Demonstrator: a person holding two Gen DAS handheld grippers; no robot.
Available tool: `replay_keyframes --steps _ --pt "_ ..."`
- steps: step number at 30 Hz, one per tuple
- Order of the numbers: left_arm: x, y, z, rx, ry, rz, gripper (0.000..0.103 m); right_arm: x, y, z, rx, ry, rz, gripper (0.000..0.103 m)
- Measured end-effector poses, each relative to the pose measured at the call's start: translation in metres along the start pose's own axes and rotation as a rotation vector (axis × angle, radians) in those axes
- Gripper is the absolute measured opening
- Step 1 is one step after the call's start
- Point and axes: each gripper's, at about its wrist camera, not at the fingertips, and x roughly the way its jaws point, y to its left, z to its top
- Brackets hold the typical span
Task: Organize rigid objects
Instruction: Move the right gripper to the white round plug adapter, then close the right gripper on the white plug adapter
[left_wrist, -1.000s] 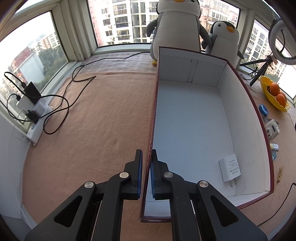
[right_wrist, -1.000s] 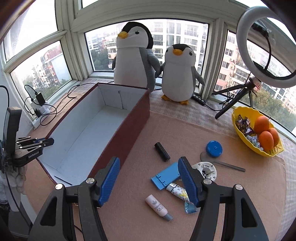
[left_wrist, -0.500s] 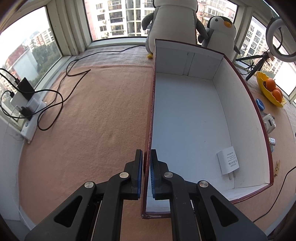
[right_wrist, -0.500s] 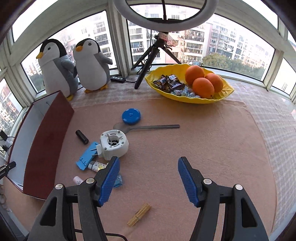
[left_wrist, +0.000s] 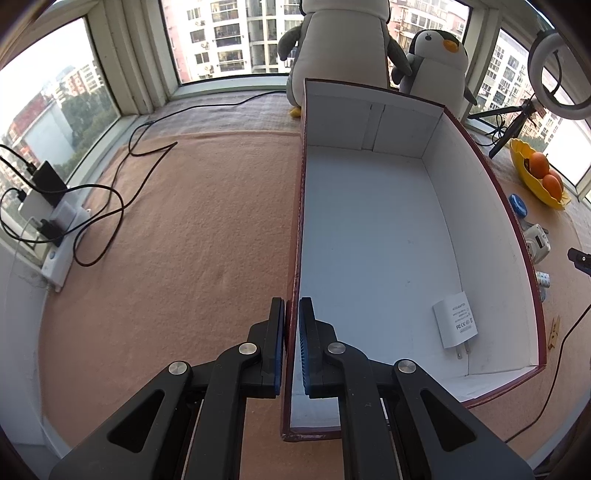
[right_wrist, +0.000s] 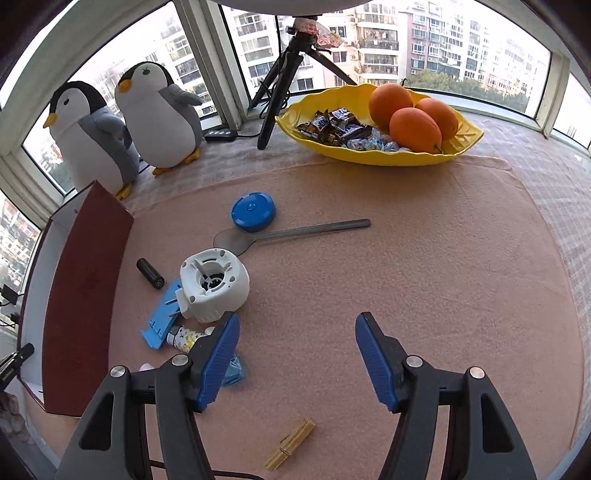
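The left gripper (left_wrist: 291, 347) pinches the box (left_wrist: 369, 229) by its side wall. The right gripper (right_wrist: 297, 354) hangs with jaws spread, empty, over the bench. Only the left view shows the white charger (left_wrist: 455, 324) inside the box's near corner.

Counts: 2 plush penguins (right_wrist: 159, 114), 3 oranges (right_wrist: 415, 129), 1 yellow dish (right_wrist: 461, 142) with a pile of wrapped sweets (right_wrist: 334, 125), too many to count. 1 box (left_wrist: 369, 229) holding 1 white charger (left_wrist: 455, 324). On the tabletop: 1 blue round lid (right_wrist: 253, 211), 1 metal spoon (right_wrist: 291, 233), 1 white round device (right_wrist: 214, 290), 1 black cylinder (right_wrist: 150, 273), 1 blue clip (right_wrist: 162, 314), 1 patterned tube (right_wrist: 184, 336), 1 wooden clothespin (right_wrist: 290, 443). 1 ring-light tripod (right_wrist: 284, 81).
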Motion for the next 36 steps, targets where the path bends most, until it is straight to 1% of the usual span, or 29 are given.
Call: replay_keyframes --steps 3,7,12,16,18,23,25,27,28,29,32,36 --pt "0.000 0.000 0.000 -0.005 -0.003 0.001 0.007 0.017 0.010 0.013 -0.019 0.035 0.027 0.061" --pt "0.000 0.001 -0.001 -0.017 -0.004 0.003 0.007 0.038 0.019 0.026 -0.046 0.081 0.038 0.061" --pt "-0.001 0.000 -0.001 -0.029 -0.005 0.012 0.007 0.054 0.022 0.036 -0.049 0.128 0.054 0.061" --pt "-0.001 0.002 -0.003 -0.055 -0.008 0.013 0.007 0.064 0.026 0.039 -0.076 0.163 0.055 0.060" --pt "-0.001 0.003 -0.004 -0.067 -0.009 0.014 0.007 0.068 0.029 0.040 -0.095 0.178 0.059 0.055" --pt "-0.002 0.004 -0.004 -0.090 -0.018 0.020 0.007 0.071 0.037 0.045 -0.130 0.189 0.073 0.052" --pt "-0.003 0.005 -0.005 -0.100 -0.022 0.020 0.007 0.070 0.040 0.046 -0.144 0.196 0.086 0.044" --pt "-0.002 0.006 -0.005 -0.109 -0.021 0.018 0.007 0.070 0.045 0.047 -0.160 0.204 0.101 0.031" --pt "-0.001 0.006 -0.005 -0.110 -0.021 0.019 0.007 0.069 0.047 0.047 -0.169 0.206 0.104 0.029" --pt "-0.001 0.005 -0.006 -0.111 -0.022 0.019 0.007 0.069 0.049 0.048 -0.176 0.208 0.107 0.024" --pt "-0.002 0.005 -0.006 -0.114 -0.027 0.018 0.007 0.069 0.054 0.047 -0.203 0.203 0.092 0.023" --pt "-0.003 0.005 -0.007 -0.122 -0.032 0.016 0.007 0.069 0.054 0.048 -0.206 0.202 0.092 0.023"
